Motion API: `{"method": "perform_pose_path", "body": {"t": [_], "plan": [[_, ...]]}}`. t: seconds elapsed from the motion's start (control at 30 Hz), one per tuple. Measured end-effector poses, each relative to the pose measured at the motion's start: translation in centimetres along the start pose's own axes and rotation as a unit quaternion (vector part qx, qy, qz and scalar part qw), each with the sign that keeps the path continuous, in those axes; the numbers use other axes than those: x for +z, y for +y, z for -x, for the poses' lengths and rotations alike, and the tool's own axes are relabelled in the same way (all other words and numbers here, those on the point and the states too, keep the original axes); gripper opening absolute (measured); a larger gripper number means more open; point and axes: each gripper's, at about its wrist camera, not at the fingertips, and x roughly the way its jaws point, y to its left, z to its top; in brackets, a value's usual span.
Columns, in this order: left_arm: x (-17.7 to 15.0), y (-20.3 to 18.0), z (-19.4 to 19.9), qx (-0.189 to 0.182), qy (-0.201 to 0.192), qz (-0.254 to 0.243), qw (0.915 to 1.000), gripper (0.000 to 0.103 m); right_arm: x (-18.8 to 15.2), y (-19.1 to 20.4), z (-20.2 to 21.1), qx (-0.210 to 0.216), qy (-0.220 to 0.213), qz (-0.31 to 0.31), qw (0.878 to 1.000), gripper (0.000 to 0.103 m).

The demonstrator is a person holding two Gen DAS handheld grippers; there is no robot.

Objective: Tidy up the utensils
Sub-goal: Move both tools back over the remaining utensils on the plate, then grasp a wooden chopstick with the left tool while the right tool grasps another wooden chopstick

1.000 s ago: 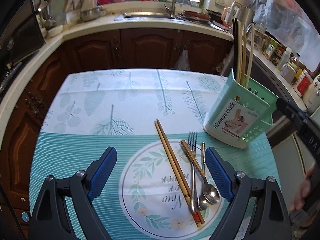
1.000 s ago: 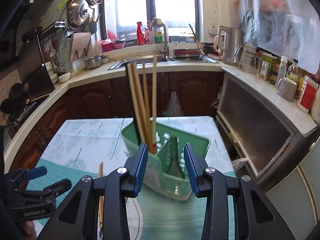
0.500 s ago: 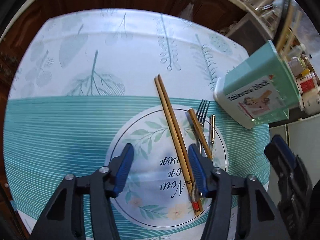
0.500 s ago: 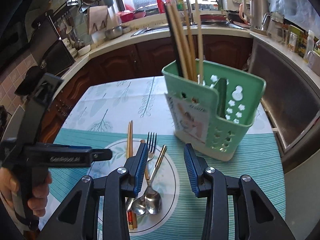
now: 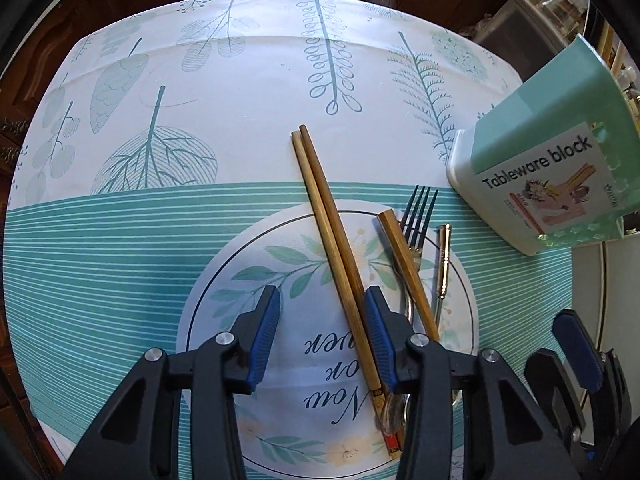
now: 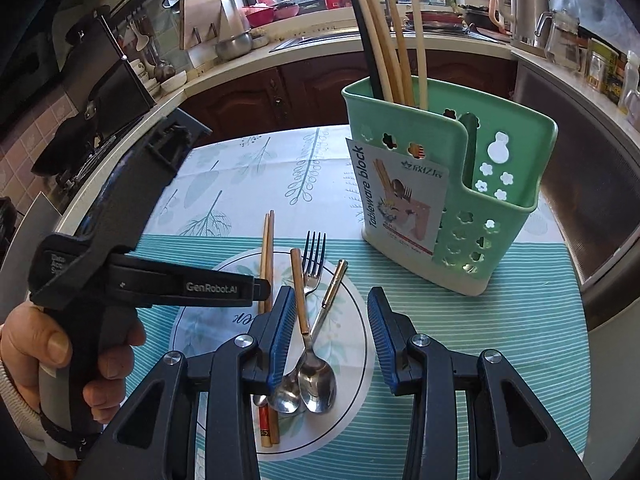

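Note:
A pair of brown chopsticks (image 5: 328,224) lies on the tablecloth's printed circle, also seen in the right wrist view (image 6: 267,248). Beside it lie a fork (image 5: 416,216), a gold-handled spoon (image 5: 402,256) and a second spoon (image 5: 443,252); their bowls show in the right wrist view (image 6: 318,384). The green tableware holder (image 6: 452,200) stands at the right with several chopsticks upright in it. My left gripper (image 5: 322,336) is open, low over the chopsticks, which pass between its fingers. My right gripper (image 6: 330,340) is open above the spoons.
The table (image 5: 160,240) has a leaf-print cloth; its edges fall off left and front. Dark wooden cabinets (image 6: 304,84) and a counter with a sink and kitchenware run behind. A steel appliance (image 6: 592,168) stands right of the table.
My left gripper has dropped closer to the table and its jaws have narrowed around the chopsticks. My right gripper has moved back from the holder and down over the spoons.

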Motion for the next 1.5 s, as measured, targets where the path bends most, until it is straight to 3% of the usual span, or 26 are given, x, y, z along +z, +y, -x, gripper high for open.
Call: {"method": "perform_pose_path", "body": {"t": [0.47, 0.7, 0.87, 1.03, 1.1, 1.13, 1.2, 1.5], "plan": [[-0.4, -0.7, 0.1, 0.027, -0.001, -0.002, 0.9996, 0.043, -0.2, -1.0, -0.7, 0.004, 0.005, 0.001, 1.000, 0.038], [-1.0, -1.5, 0.3, 0.047, -0.001, -0.008, 0.9989, 0.044, -0.5, -0.7, -0.2, 0.002, 0.004, 0.007, 1.000, 0.038], [-1.9, -2.2, -0.3, 0.082, 0.005, -0.023, 0.9964, 0.044, -0.7, -0.6, 0.0, 0.004, 0.002, 0.012, 1.000, 0.038], [-2.0, -2.9, -0.9, 0.085, 0.011, -0.026, 0.9960, 0.044, -1.0, -0.6, 0.0, 0.005, 0.007, 0.016, 1.000, 0.038], [-2.1, -3.0, -0.9, 0.082, 0.014, -0.030, 0.9961, 0.037, -1.2, -0.5, 0.1, 0.008, 0.010, 0.019, 1.000, 0.038], [-2.2, -3.0, -0.9, 0.081, 0.015, -0.032, 0.9961, 0.024, -1.2, -0.5, 0.1, 0.008, 0.012, 0.022, 1.000, 0.038], [-2.3, -3.3, -1.0, 0.076, 0.019, -0.032, 0.9964, 0.009, -1.2, -0.4, 0.2, 0.012, 0.015, 0.027, 0.999, 0.038], [-4.9, 0.5, -0.8, 0.062, 0.030, -0.047, 0.9965, 0.004, 0.7, 0.7, -1.5, 0.079, 0.077, 0.016, 0.994, 0.036]]}}
